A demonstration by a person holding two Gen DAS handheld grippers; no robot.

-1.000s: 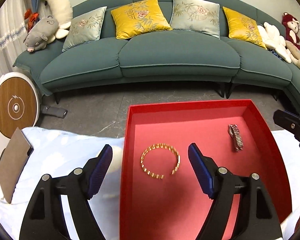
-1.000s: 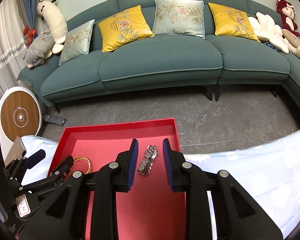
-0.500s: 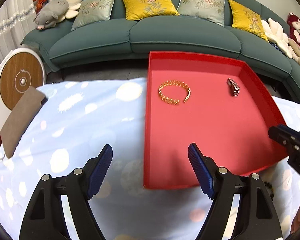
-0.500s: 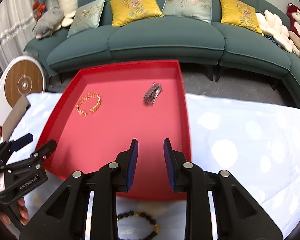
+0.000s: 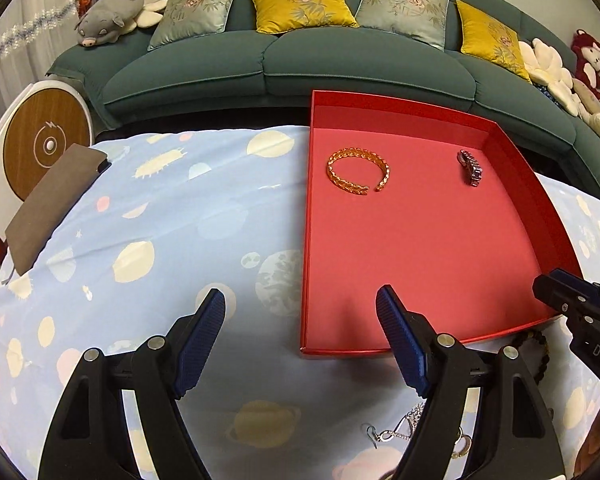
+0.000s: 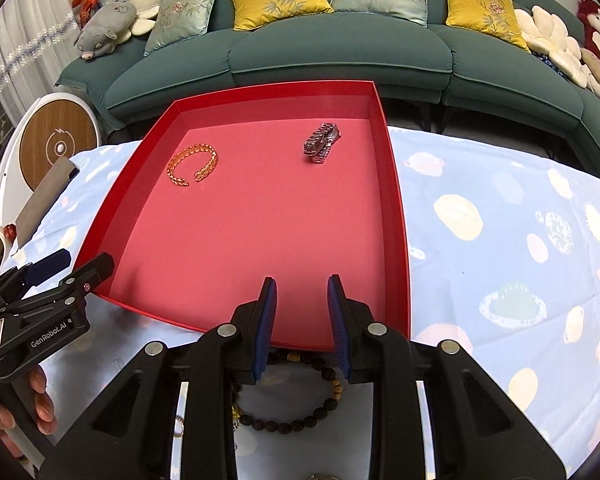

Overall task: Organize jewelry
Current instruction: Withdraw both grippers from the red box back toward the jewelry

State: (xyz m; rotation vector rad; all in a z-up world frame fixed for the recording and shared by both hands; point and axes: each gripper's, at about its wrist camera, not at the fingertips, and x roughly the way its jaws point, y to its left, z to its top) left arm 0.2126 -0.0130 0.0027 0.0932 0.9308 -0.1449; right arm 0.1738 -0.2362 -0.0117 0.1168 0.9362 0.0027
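A red tray (image 5: 306, 216) (image 6: 400, 208) lies on the blue patterned cloth. A gold open bangle (image 5: 358, 171) (image 6: 194, 165) and a folded silver watch (image 5: 470, 168) (image 6: 322, 142) rest in its far half. My left gripper (image 5: 300, 292) (image 6: 86, 260) hangs open, wide and empty, over the tray's near left corner. My right gripper (image 6: 302, 280) (image 5: 548, 284) is open by a narrow gap, empty, above the tray's near rim. A dark bead bracelet (image 6: 284, 426) (image 5: 540, 348) lies on the cloth under its fingers. A silver chain (image 5: 404, 428) lies near the left gripper's right finger.
A brown flat case (image 5: 52, 204) lies at the cloth's left edge, beside a round wood-faced device (image 5: 46, 144). A teal sofa (image 5: 292, 56) with cushions and plush toys stands beyond the table. A person's hand (image 6: 40, 396) holds the left gripper.
Both grippers drew back from the bangle and the watch toward the tray's near edge. The bead bracelet and the silver chain came into view. Neither gripper's gap changed.
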